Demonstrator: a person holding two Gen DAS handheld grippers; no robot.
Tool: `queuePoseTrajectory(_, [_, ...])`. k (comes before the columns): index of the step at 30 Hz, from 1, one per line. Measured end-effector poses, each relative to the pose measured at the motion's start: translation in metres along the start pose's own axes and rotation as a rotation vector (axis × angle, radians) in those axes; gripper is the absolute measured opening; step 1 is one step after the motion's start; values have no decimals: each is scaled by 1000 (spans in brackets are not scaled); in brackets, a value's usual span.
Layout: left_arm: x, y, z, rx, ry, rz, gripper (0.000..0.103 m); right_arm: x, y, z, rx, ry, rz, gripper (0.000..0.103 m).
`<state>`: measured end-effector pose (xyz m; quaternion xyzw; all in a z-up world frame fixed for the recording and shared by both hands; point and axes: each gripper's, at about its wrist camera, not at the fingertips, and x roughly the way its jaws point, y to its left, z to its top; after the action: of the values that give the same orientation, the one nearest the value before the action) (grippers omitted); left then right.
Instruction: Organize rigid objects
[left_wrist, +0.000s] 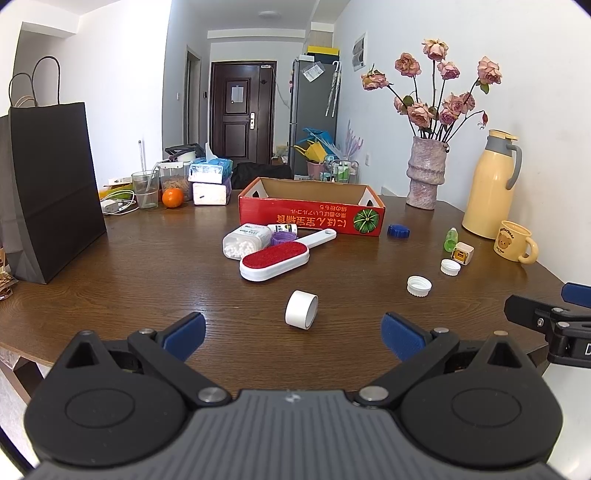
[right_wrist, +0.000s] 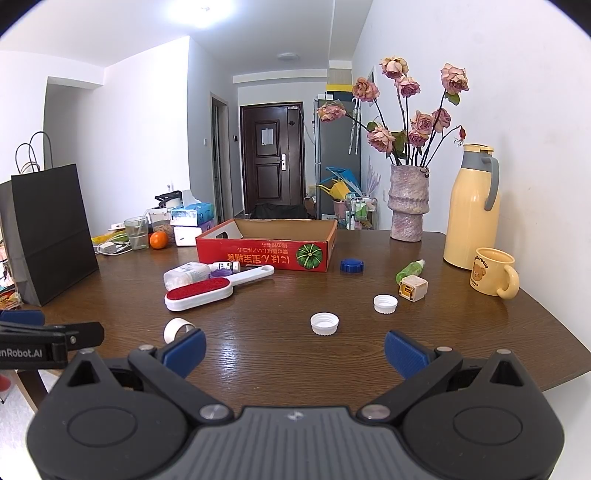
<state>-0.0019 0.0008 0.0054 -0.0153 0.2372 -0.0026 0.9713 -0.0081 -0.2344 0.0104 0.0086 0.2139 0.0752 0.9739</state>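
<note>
Wooden table: red cardboard box at centre back, interior looks empty. Clear jar of white balls on side beside lint brush. White ring before left gripper. Right gripper likewise wide apart, nothing held.

red box, white ring, blue cap, yellow mug

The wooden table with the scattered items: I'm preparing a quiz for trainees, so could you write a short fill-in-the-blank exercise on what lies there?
1. The lint brush has a pad coloured ____.
2. The red cardboard box shows a picture of a ____.
3. The loose cap lying just right of the box is coloured ____.
4. The left gripper and the right gripper both have their jaws ____.

Missing words: red; pumpkin; blue; open
</note>
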Motion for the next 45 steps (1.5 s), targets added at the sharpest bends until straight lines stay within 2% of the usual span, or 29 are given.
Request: queuePoseTrajectory(45, [-2,-2,2,1,-1,3,103,-2,-3,0,-3,-4,-7,103])
